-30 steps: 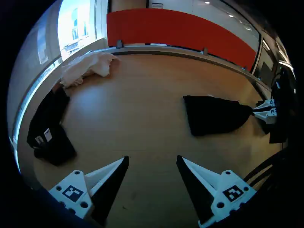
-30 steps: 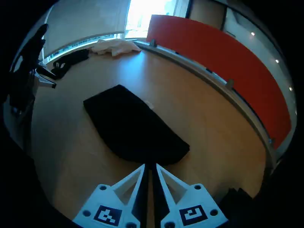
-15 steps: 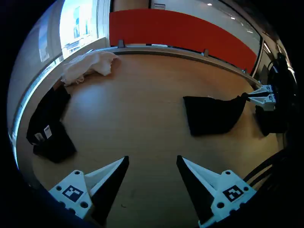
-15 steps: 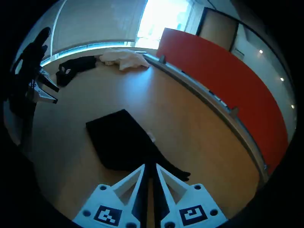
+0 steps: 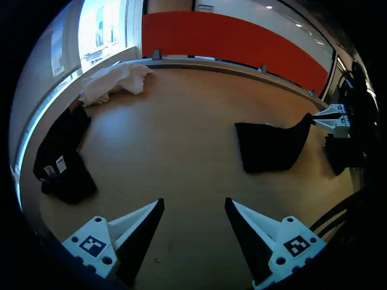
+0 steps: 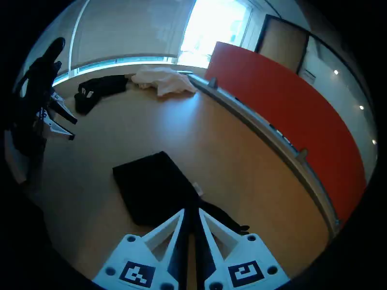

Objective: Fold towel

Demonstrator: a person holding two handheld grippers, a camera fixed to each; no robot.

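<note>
A black towel lies on the wooden table, right of centre in the left gripper view. Its right corner is lifted off the table, pinched by my right gripper. In the right gripper view that gripper is shut on the towel, which hangs from the fingertips down onto the table ahead. My left gripper is open above bare wood near the front, well apart from the towel. It also appears at the far left of the right gripper view as left gripper, held by a dark-sleeved hand.
A white cloth heap lies at the far left corner, and a black garment with a tag lies along the left edge. A red partition runs behind the table's far rim. A dark bundle sits at the right edge.
My right gripper has risen with the towel's corner, pulling that edge up off the table and drawing the cloth narrower. My left gripper has stayed open in place.
</note>
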